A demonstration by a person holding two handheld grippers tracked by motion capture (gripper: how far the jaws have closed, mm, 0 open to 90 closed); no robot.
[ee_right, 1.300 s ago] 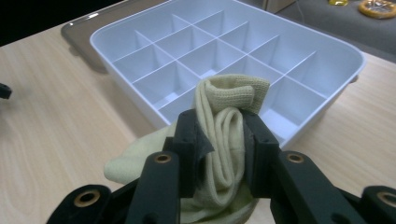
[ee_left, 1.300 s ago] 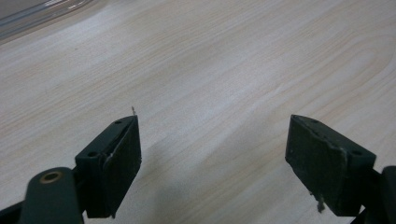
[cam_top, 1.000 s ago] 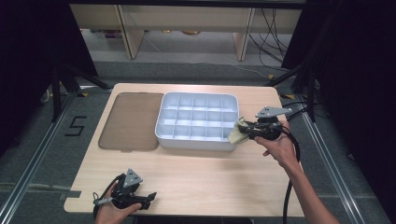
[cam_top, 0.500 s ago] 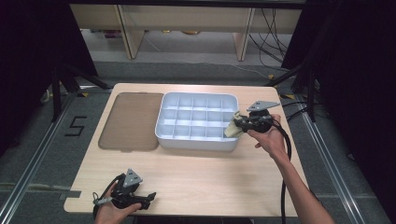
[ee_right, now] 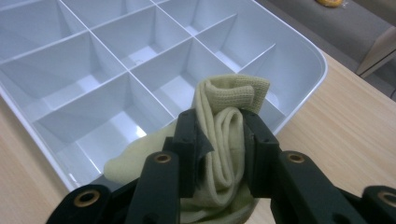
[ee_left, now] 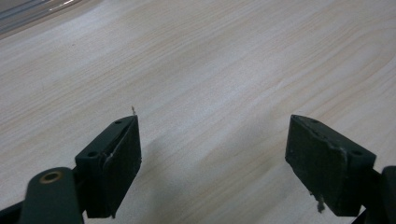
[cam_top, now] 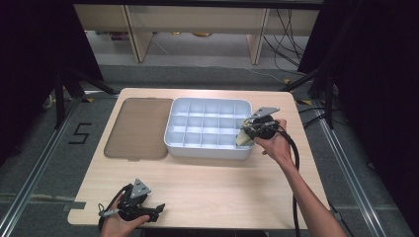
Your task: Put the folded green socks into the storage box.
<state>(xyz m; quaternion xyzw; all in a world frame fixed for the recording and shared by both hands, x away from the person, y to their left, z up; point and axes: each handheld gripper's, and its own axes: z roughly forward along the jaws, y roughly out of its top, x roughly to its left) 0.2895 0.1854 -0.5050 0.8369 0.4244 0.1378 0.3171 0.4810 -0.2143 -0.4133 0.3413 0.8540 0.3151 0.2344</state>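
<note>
At the near edge of the pale wooden bench (cam_top: 207, 197), the left gripper (cam_top: 157, 211) rested with jaws wide apart, empty. Farther off, the right gripper (ee_right: 219, 140) clamped a folded pale-yellow knitted cloth (ee_right: 229, 121) over the near right corner of the white plastic compartment tray (cam_top: 207, 149).

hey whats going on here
A person is working at a wooden table with a tool in each hand. The right tool is shut on a rolled pale yellow-green sock, held over the near right corner of a white divided tray. The left tool sits open over bare table. A brown lid lies beside the tray.
</note>
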